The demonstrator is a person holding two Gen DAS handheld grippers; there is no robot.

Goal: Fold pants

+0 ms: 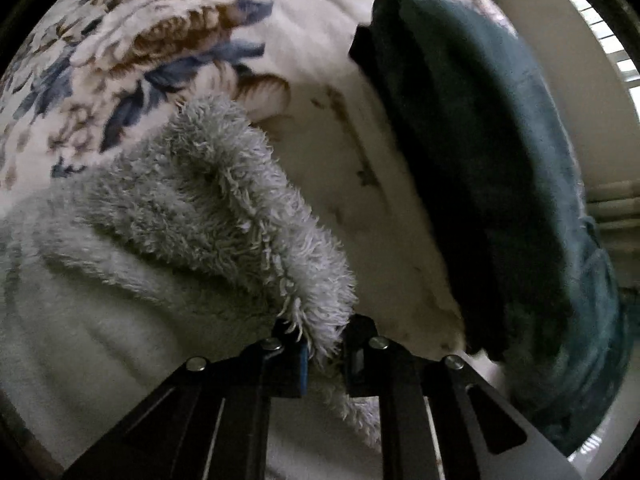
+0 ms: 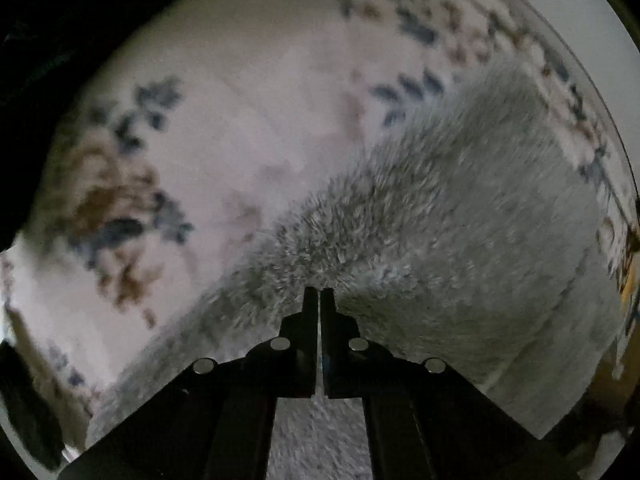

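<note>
1. Fluffy pale grey pants (image 1: 188, 208) are filling the lower left of the left wrist view, lying on a floral blanket (image 1: 132, 40) printed in blue and brown on cream.
2. Near the bottom of that view, the left gripper (image 1: 325, 340) is pinching a raised fold of the pants' shaggy edge, with the pile sticking up between its two black fingers (image 1: 362, 344).
3. Along the right side of the same view, a dark teal cloth (image 1: 500, 152) is lying in a long heap on the blanket, apart from the pants, and a window blind (image 1: 608, 36) is showing at the far right edge.
4. Moving to the right wrist view, which is blurred, the pants (image 2: 460, 216) are spreading from the centre toward the lower right, resting on the same floral blanket (image 2: 240, 120).
5. At the bottom centre the right gripper (image 2: 319, 300) is sitting with its jaws pressed nearly together, only a thin bright slit showing between them, and its tips are lying against the pants' edge; whether any fabric is being caught between them cannot be told.
</note>
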